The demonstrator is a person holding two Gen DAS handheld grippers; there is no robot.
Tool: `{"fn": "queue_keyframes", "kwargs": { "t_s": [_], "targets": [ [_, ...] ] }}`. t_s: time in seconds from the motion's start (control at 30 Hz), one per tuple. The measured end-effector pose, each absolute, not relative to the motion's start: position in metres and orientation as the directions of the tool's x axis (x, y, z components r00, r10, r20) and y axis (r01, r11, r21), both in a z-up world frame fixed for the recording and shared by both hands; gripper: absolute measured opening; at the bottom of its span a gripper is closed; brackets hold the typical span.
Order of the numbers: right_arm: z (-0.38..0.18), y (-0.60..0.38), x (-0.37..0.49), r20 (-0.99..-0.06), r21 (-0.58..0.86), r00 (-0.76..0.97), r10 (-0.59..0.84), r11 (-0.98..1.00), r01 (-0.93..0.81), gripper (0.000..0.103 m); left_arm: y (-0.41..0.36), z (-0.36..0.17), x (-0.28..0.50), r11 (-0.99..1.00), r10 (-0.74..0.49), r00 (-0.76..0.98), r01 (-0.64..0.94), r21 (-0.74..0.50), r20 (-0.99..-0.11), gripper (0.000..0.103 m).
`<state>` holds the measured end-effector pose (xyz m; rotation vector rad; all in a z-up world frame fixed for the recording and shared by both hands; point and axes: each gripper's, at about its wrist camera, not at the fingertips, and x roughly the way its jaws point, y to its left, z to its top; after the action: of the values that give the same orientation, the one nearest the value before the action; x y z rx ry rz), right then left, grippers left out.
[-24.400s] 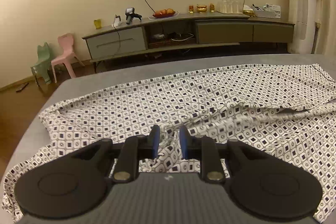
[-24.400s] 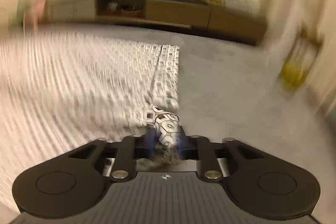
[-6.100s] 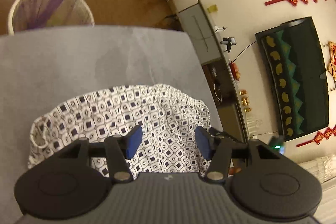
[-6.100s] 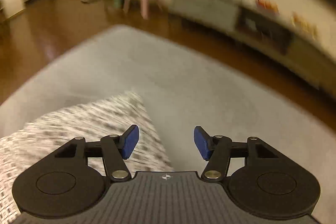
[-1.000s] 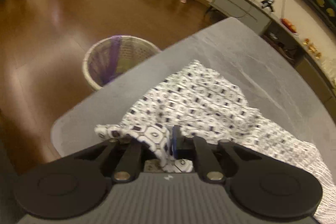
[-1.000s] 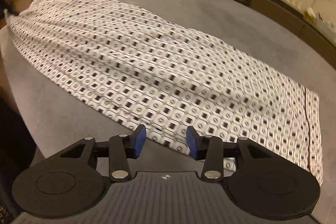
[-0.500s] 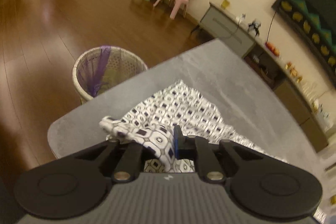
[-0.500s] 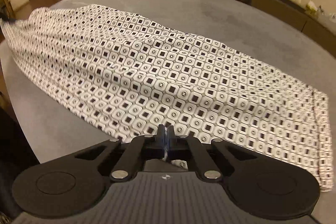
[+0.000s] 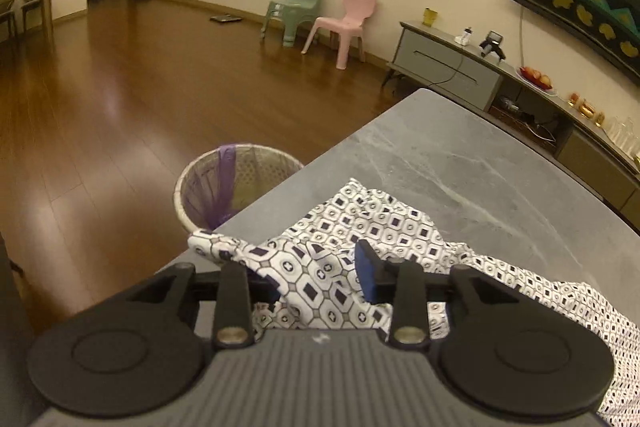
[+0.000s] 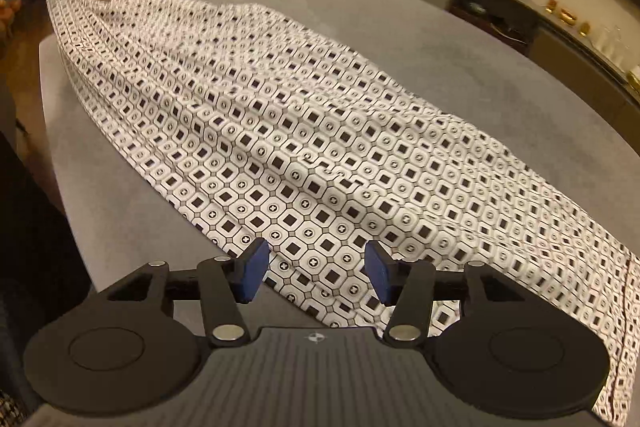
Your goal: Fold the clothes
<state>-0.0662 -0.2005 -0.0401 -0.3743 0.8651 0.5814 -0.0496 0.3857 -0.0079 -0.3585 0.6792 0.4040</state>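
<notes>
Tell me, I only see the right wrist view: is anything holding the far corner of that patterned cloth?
Observer: Yes, the left gripper. The corner of the cloth lies between its jaws, which are opening, so the grip is letting go.
Operator: Could the cloth slip off the table there?
Observer: Possibly. That corner sits right at the edge of the table, and a wastebasket with a purple liner stands on the floor just beyond it.

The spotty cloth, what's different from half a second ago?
Both grippers were pinched shut on the patterned cloth; now the left gripper and right gripper are opening, with cloth between the jaws but not pressed. The cloth still lies stretched along the grey table.
</notes>
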Motion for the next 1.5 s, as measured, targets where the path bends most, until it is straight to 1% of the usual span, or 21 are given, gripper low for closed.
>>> {"fn": "queue_keyframes", "kwargs": {
  "t_s": [0.07,0.1,0.17,0.2,0.23,0.33,0.4,0.5,0.63,0.73,0.9,0.93,0.97,1.0,1.07,1.13,1.2,1.27,1.3,1.4,1.5],
  "targets": [
    [-0.043,-0.203,-0.063,-0.801,-0.049,0.496,0.336,0.788,-0.613,0.050,0.394,-0.006,-0.053,0.848,0.178,0.752,-0.444,-0.289,-0.635,0.026],
    [-0.043,-0.203,-0.062,-0.800,-0.026,0.487,0.349,0.791,-0.611,0.041,0.400,-0.006,-0.056,0.832,0.140,0.779,-0.427,-0.355,-0.611,0.020],
    [-0.043,-0.203,-0.062,-0.797,-0.018,0.488,0.357,0.793,-0.609,0.036,0.412,-0.005,-0.062,0.788,0.110,0.818,-0.418,-0.452,-0.564,0.017],
    [-0.043,-0.204,-0.062,-0.795,-0.016,0.489,0.358,0.794,-0.608,0.029,0.418,-0.004,-0.066,0.762,0.099,0.836,-0.412,-0.499,-0.540,0.016],
    [-0.042,-0.204,-0.061,-0.794,-0.014,0.492,0.357,0.798,-0.603,0.019,0.421,-0.004,-0.068,0.750,0.113,0.839,-0.423,-0.508,-0.532,0.014],
    [-0.043,-0.208,-0.061,-0.788,-0.026,0.508,0.348,0.805,-0.593,0.004,0.427,-0.003,-0.071,0.739,0.139,0.841,-0.440,-0.511,-0.523,0.011],
    [-0.042,-0.210,-0.065,-0.784,-0.046,0.519,0.340,0.802,-0.595,0.000,0.429,-0.002,-0.073,0.735,0.147,0.844,-0.442,-0.514,-0.516,0.010],
    [-0.033,-0.213,-0.080,-0.771,-0.067,0.537,0.343,0.795,-0.603,0.000,0.431,0.000,-0.076,0.728,0.163,0.838,-0.458,-0.510,-0.521,0.010],
    [-0.025,-0.219,-0.100,-0.777,-0.065,0.520,0.355,0.777,-0.627,0.000,0.424,-0.010,-0.058,0.761,0.184,0.726,-0.532,-0.371,-0.663,0.011],
    [-0.035,-0.218,-0.103,-0.805,-0.071,0.490,0.334,0.766,-0.639,0.000,0.424,-0.017,-0.051,0.768,0.181,0.675,-0.552,-0.326,-0.715,0.017],
    [-0.029,-0.223,-0.093,-0.788,-0.020,0.506,0.350,0.807,-0.590,0.000,0.429,-0.015,-0.056,0.743,0.203,0.662,-0.584,-0.327,-0.722,0.046],
    [-0.023,-0.228,-0.088,-0.771,0.011,0.519,0.369,0.822,-0.569,0.001,0.429,-0.015,-0.057,0.732,0.202,0.663,-0.592,-0.338,-0.721,0.049],
    [-0.019,-0.233,-0.083,-0.757,0.036,0.531,0.380,0.836,-0.548,0.002,0.432,-0.017,-0.058,0.716,0.183,0.665,-0.595,-0.365,-0.724,0.058],
    [-0.017,-0.237,-0.076,-0.749,0.050,0.542,0.381,0.848,-0.527,0.007,0.435,-0.019,-0.059,0.699,0.162,0.669,-0.597,-0.394,-0.726,0.069],
    [-0.014,-0.245,-0.063,-0.737,0.069,0.563,0.373,0.871,-0.487,0.019,0.443,-0.031,-0.061,0.654,0.076,0.676,-0.588,-0.475,-0.733,0.079],
    [-0.019,-0.251,-0.049,-0.740,0.055,0.582,0.338,0.892,-0.448,0.038,0.446,-0.037,-0.060,0.642,0.021,0.679,-0.572,-0.511,-0.734,0.080],
    [-0.026,-0.259,-0.038,-0.738,0.078,0.592,0.325,0.912,-0.403,0.045,0.447,-0.037,-0.061,0.653,0.037,0.663,-0.582,-0.485,-0.747,0.081],
    [-0.034,-0.266,-0.032,-0.737,0.126,0.586,0.336,0.920,-0.370,0.048,0.443,-0.028,-0.064,0.686,0.146,0.635,-0.618,-0.386,-0.759,0.083],
    [-0.039,-0.268,-0.030,-0.744,0.127,0.582,0.328,0.925,-0.358,0.050,0.442,-0.026,-0.065,0.692,0.165,0.632,-0.621,-0.368,-0.758,0.088],
    [-0.049,-0.266,-0.030,-0.773,0.023,0.588,0.239,0.936,-0.351,0.052,0.440,-0.023,-0.068,0.693,0.171,0.636,-0.620,-0.367,-0.752,0.091],
    [-0.050,-0.265,-0.033,-0.768,-0.058,0.612,0.189,0.931,-0.360,0.067,0.446,-0.024,-0.070,0.645,0.223,0.597,-0.683,-0.342,-0.771,0.091]
  ]
}}
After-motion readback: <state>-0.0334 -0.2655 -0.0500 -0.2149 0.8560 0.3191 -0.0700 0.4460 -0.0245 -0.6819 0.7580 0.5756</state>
